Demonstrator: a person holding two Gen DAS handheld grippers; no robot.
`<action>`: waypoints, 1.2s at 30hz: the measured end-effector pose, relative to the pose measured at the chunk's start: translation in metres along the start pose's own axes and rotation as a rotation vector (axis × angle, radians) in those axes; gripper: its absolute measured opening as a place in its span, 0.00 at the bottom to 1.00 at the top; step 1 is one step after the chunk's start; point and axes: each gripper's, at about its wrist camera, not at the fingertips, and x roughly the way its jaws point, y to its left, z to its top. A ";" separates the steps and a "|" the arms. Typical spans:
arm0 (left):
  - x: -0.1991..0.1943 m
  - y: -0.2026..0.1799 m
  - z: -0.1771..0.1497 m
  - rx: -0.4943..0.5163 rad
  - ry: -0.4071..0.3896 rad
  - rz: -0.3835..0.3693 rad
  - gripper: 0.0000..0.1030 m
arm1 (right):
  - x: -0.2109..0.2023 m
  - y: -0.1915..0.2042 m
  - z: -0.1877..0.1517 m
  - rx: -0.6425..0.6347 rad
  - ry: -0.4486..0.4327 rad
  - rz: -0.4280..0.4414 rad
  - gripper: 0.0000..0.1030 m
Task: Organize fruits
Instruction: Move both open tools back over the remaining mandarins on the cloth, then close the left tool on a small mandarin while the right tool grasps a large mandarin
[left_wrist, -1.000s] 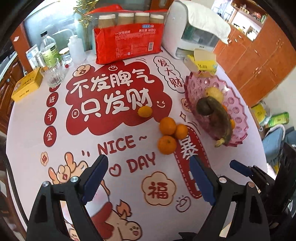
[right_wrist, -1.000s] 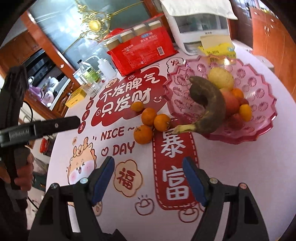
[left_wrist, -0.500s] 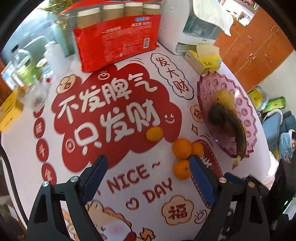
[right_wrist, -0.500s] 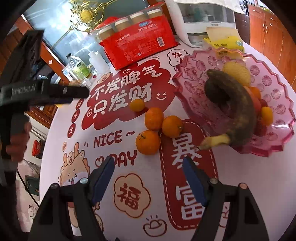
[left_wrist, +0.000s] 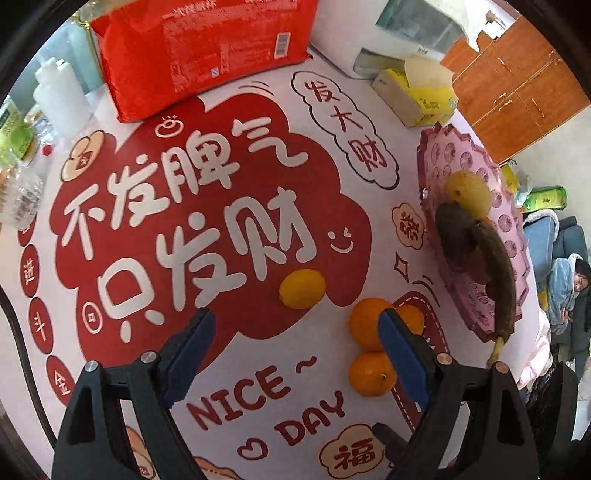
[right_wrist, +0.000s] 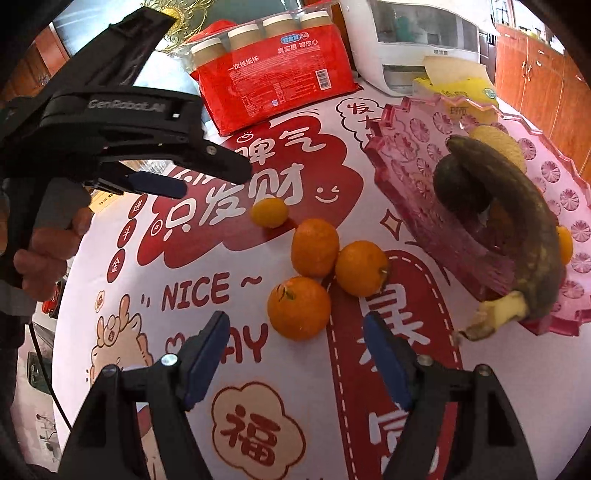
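A small yellow citrus (left_wrist: 302, 288) (right_wrist: 269, 211) lies on the red-and-white printed tablecloth. My left gripper (left_wrist: 295, 325) (right_wrist: 214, 181) hovers over it, open and empty. Three oranges (right_wrist: 315, 247) (right_wrist: 360, 267) (right_wrist: 299, 308) cluster beside it. My right gripper (right_wrist: 295, 325) hangs just short of the nearest orange, jaws closing a little, pads touching nothing. In the left wrist view one orange (left_wrist: 412, 319) is half hidden behind a finger. The pink fruit plate (left_wrist: 454, 147) (right_wrist: 391, 122) holds a dark banana (left_wrist: 495, 266) (right_wrist: 517, 195), a yellow fruit (left_wrist: 467, 190) and small citrus.
A red pack of paper cups (left_wrist: 207, 48) (right_wrist: 273, 74), a white appliance (right_wrist: 417, 40) and a yellow tissue box (left_wrist: 417, 96) line the far side. Bottles (left_wrist: 55, 96) stand at the left. A person's hand (right_wrist: 48, 258) holds the left gripper. Another person (left_wrist: 569, 291) sits beyond the table's right edge.
Both grippers have come forward and lower toward the fruit. The left one now stands over the small yellow citrus, the right one close to the nearest orange. No fruit has moved.
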 end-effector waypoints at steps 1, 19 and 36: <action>0.004 0.000 0.000 0.003 0.005 0.005 0.84 | 0.003 -0.001 0.000 0.005 0.005 0.004 0.71; 0.051 0.005 0.007 -0.022 0.038 -0.037 0.64 | 0.036 0.000 0.000 -0.031 0.064 0.033 0.52; 0.069 -0.003 0.019 -0.012 0.032 -0.044 0.34 | 0.036 -0.007 0.001 -0.032 0.068 0.033 0.43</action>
